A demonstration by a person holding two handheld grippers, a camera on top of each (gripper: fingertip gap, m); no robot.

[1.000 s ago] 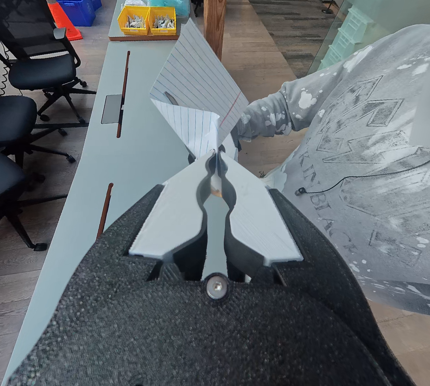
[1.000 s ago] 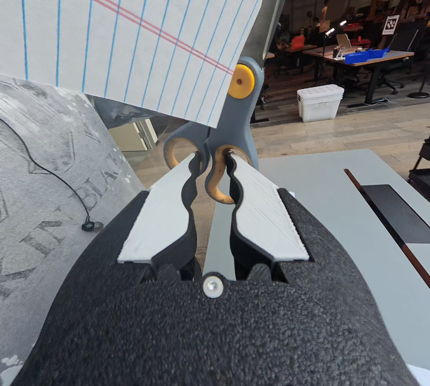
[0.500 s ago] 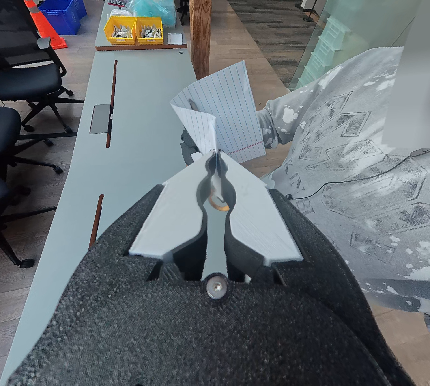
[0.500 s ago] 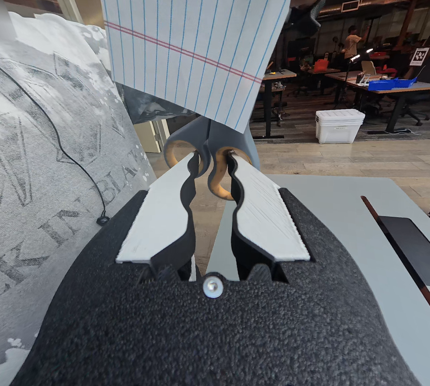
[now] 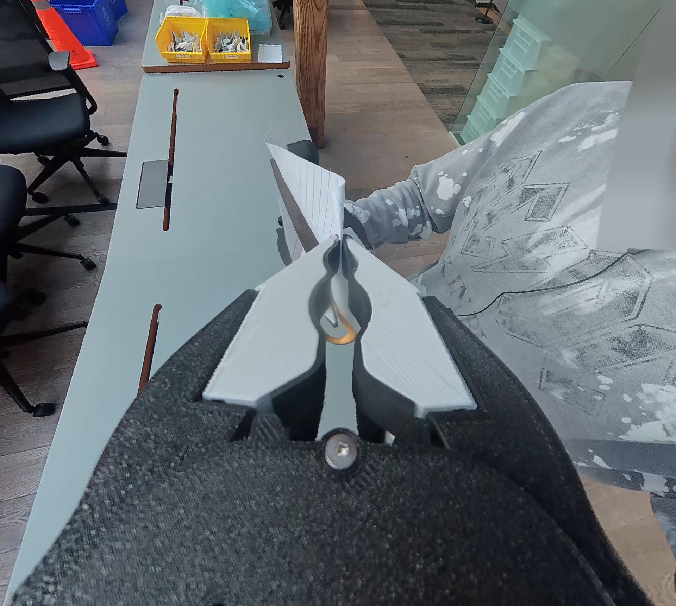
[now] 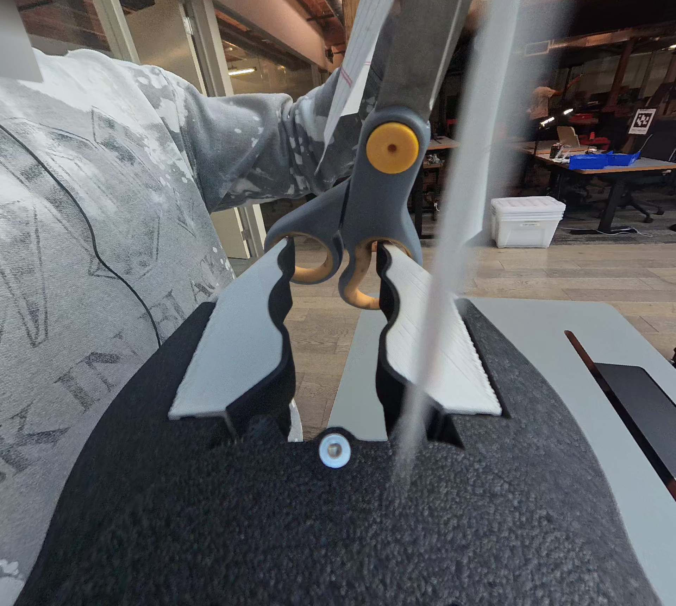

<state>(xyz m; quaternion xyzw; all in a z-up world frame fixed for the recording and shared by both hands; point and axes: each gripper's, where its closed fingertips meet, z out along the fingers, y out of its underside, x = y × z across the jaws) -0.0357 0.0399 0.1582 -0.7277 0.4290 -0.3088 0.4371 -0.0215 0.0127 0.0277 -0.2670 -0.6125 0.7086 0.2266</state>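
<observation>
- Two sets of tongs are in view, each seen from its own wrist camera over a black textured housing.
- Left tongs (image 5: 339, 245): the two pale fingers meet at their tips, pinched on a sheet of lined paper (image 5: 314, 197) that stands up from the tips, curled and seen nearly edge-on.
- Right tongs (image 6: 334, 248): the fingers stand apart, each tip set inside one of the two finger loops of a pair of scissors (image 6: 369, 212) with grey handles, orange-lined loops and an orange pivot cap; the tongs carry the scissors this way.
- Scissor blades point up and away from the right tongs. In the left wrist view one dark blade (image 5: 292, 208) lies against the left face of the paper, ending close to the left tongs' tips.
- From the right wrist view the lined paper shows as a narrow strip just left of the blades, and a blurred pale streak (image 6: 461, 149) runs down in front of the right finger; what it is cannot be told.
- Beside both tongs is a person in a grey, white-spattered sweatshirt (image 5: 548, 259), with a thin black cable across the chest.
- Below lies a long grey tabletop (image 5: 205, 186) with dark slots.
- Farther along it sit two yellow bins (image 5: 203, 40), then a teal plastic bag (image 5: 234, 3) and a clear storage box, next to a wooden post (image 5: 309, 21).
- Office chairs, blue crates and an orange cone (image 5: 55, 21) stand to the left.
</observation>
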